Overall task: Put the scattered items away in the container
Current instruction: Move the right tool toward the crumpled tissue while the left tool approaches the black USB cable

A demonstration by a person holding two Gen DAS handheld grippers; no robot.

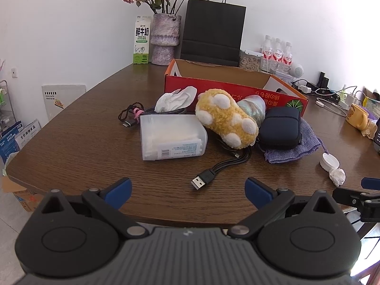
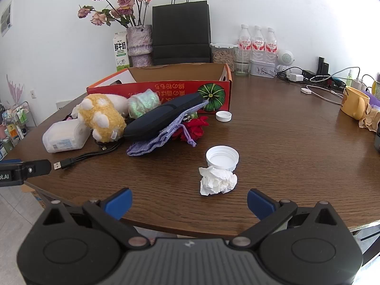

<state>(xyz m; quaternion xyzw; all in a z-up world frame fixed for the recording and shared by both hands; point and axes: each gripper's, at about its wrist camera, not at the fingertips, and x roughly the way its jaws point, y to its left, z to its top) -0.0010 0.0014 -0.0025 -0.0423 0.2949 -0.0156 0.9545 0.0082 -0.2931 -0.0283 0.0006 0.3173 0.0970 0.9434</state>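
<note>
Over the near table edge, the left wrist view shows the left gripper (image 1: 187, 193) with fingers spread wide and nothing between them; beyond lie a USB cable (image 1: 204, 179), translucent box (image 1: 172, 137) and yellow plush (image 1: 225, 120), all before the red carton (image 1: 225, 87). From the right wrist view, the right gripper (image 2: 190, 203) likewise gapes empty, facing a crumpled tissue (image 2: 217, 180) touching a white lid (image 2: 222, 157).

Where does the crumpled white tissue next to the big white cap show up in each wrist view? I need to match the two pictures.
Left wrist: crumpled tissue at the far right, near the table edge, touching the white cap.
Right wrist: crumpled tissue low centre, just ahead of the open right gripper, against the same cap.
Shared landmark: the red cardboard box behind the pile.
</note>
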